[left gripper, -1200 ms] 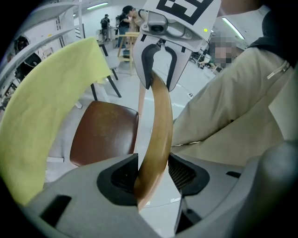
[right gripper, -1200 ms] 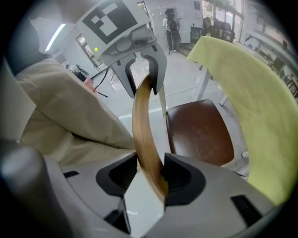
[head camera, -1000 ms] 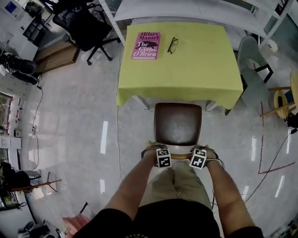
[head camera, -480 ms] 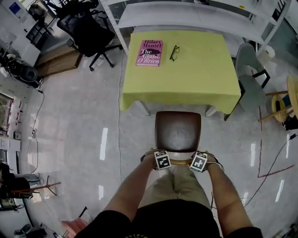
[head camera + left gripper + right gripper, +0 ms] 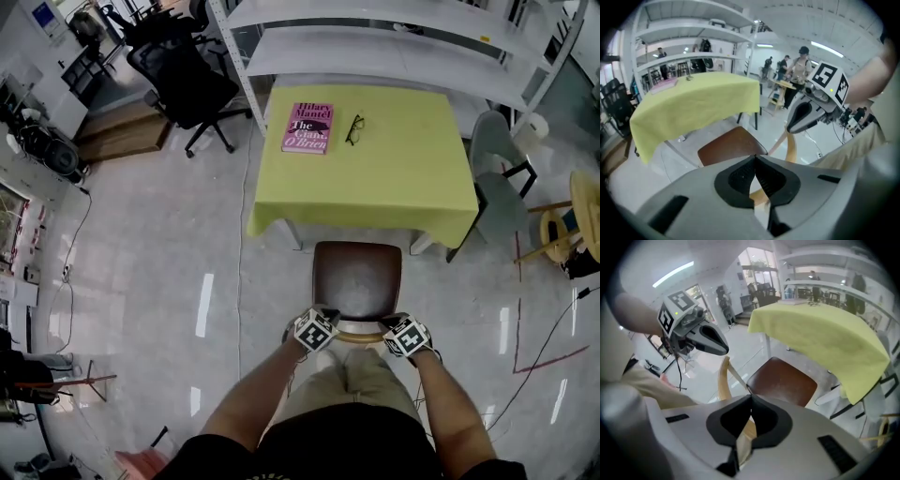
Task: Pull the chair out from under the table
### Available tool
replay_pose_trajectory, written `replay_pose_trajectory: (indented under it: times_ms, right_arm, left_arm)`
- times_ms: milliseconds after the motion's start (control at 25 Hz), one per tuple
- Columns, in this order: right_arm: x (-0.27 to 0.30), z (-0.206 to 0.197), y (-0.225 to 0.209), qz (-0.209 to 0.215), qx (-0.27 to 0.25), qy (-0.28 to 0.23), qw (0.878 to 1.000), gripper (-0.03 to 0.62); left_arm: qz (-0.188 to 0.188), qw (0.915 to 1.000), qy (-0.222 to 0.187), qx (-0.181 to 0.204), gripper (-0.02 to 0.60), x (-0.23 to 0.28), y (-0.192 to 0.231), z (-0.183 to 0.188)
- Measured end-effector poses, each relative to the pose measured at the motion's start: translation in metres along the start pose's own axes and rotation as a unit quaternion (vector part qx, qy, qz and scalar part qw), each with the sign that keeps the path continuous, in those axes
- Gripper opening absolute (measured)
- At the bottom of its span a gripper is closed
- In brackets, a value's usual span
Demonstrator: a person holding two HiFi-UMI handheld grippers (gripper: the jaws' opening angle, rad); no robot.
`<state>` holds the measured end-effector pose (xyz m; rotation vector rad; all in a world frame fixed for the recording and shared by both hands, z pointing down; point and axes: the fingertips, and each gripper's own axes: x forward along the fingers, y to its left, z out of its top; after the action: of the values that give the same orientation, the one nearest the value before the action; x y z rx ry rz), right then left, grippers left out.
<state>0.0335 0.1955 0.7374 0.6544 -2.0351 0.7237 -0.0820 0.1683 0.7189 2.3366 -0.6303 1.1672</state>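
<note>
Left gripper [image 5: 317,329], right gripper [image 5: 405,336]: jaws were just closed, pressed together, nothing pinched (wooden backrest [image 5: 360,334] between grippers). Chair [image 5: 356,279]: seat was set against near edge of yellow-clothed table [image 5: 394,187]. Book [image 5: 308,127] was laid far-left.

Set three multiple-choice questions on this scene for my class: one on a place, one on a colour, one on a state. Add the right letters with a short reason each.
1. In the head view, where on the table does the pink book lie?
A. Left of the glasses.
B. Right of the glasses.
C. On top of the glasses.

2. What colour is the tablecloth?
A. Blue.
B. Yellow-green.
C. Red.

3. How do the left gripper's jaws stand?
A. Wide apart.
B. Clamped on the pink book.
C. Shut, empty.

Answers:
1 A, it lies at their left.
2 B, the cloth is yellow-green.
3 C, the tips meet, having just closed, with nothing between them.
</note>
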Motion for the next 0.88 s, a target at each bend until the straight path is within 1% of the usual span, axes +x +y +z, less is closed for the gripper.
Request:
replay_pose_trajectory:
  times_ms: [120,200,320,440,600,720,880]
  right_arm:
    - [-0.018,0.018,0.001,-0.013,0.061,-0.055,0.997,0.011]
    - [-0.031,0.029,0.002,-0.027,0.078,-0.081,0.993,0.011]
    - [-0.051,0.046,0.006,-0.047,0.089,-0.113,0.988,0.011]
    - [-0.077,0.071,0.006,-0.060,0.101,-0.151,0.981,0.011]
    - [-0.109,0.104,0.008,-0.080,0.097,-0.191,0.973,0.011]
    - [-0.134,0.128,0.014,-0.090,0.099,-0.224,0.965,0.011]
    - [-0.167,0.163,0.020,-0.101,0.090,-0.273,0.952,0.011]
  left_arm:
    - [0.043,0.9969,-0.057,-0.033,0.009,-0.021,0.006,0.023]
    - [0.063,0.9928,-0.093,-0.042,0.009,-0.036,0.008,0.038]
    - [0.078,0.9842,-0.148,-0.059,0.009,-0.060,0.008,0.054]
    - [0.103,0.9729,-0.191,-0.081,0.009,-0.090,0.016,0.074]
    - [0.131,0.9542,-0.248,-0.104,0.009,-0.132,0.028,0.106]
    - [0.139,0.9417,-0.288,-0.105,0.009,-0.166,0.031,0.134]
    - [0.149,0.9282,-0.327,-0.098,0.009,-0.207,0.035,0.163]
